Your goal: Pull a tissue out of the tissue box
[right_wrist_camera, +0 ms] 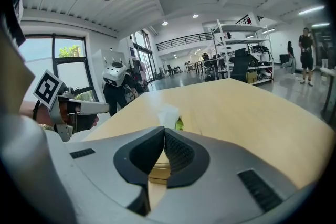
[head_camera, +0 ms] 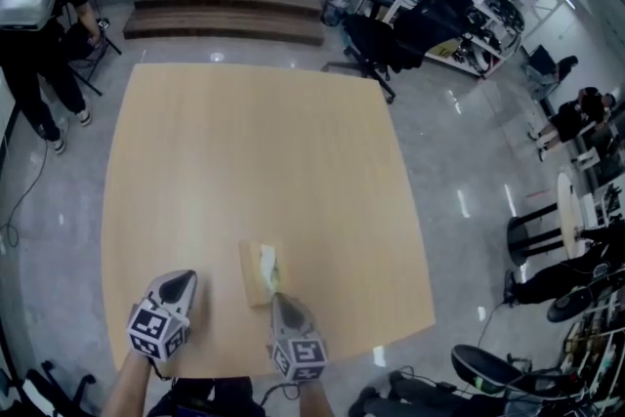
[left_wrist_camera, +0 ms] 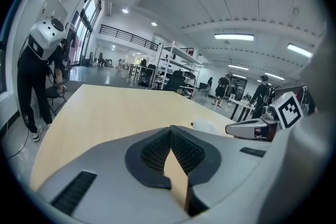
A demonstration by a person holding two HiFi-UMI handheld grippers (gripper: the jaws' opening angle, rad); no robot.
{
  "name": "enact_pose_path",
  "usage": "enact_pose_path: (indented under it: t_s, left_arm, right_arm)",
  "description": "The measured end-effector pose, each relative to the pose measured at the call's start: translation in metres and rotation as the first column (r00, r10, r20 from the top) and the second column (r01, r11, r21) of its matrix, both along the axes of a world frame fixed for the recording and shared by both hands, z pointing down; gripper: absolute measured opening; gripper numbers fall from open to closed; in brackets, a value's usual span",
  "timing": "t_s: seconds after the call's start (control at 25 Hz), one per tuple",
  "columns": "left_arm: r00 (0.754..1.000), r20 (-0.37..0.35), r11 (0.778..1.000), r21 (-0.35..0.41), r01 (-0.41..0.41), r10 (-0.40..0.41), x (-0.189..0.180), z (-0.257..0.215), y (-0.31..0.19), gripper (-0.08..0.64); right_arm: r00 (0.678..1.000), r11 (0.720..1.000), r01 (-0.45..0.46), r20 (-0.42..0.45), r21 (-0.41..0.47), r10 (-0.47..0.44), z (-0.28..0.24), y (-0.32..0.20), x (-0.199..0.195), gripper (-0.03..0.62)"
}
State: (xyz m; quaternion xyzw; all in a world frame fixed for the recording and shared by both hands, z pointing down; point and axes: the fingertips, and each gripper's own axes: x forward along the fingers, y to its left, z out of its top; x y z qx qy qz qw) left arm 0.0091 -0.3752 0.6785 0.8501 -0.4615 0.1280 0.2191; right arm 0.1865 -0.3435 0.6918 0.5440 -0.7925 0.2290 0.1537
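Right now the broad wooden tabletop [head_camera: 254,161] carries only one thing, the tissue box [head_camera: 260,276], lying lengthwise just ahead of your right hand-held gripper [head_camera: 280,300] and off to the inner side of your left hand-held gripper [head_camera: 181,280], which sits apart from it over bare wood. Both tools have their jaws pressed together with nothing between them, so neither is ready to take anything. The white tissue [right_wrist_camera: 169,112] stands up out of the slot just beyond the right tips, slightly above them. To do this step well, spread the right jaws first, then carry them forward and over the tuft so it stands between the pads, and close low on it, near the slot, where the paper is bunched and less likely to tear. The box looks light and may lift with the pull, so consider resting the left tips on its near end. Draw straight up, steadily, not sideways.
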Motion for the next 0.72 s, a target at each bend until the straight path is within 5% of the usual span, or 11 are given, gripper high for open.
enact_pose_path:
  t_s: [0.48, 0.72]
  left_arm:
    - [1.000, -0.010, 1.000, -0.005, -0.003, 0.003, 0.005, -0.001, 0.001, 0.008]
    - [1.000, -0.005, 1.000, -0.005, 0.007, -0.007, -0.001, 0.000, 0.000, 0.008]
  right_arm:
    - [0.999, 1.000, -0.007, -0.032, -0.021, 0.007, 0.006, -0.002, 0.004, 0.210]
    - [0.999, 0.999, 0.004, -0.036, -0.042, -0.005, 0.015, -0.003, -0.001, 0.212]
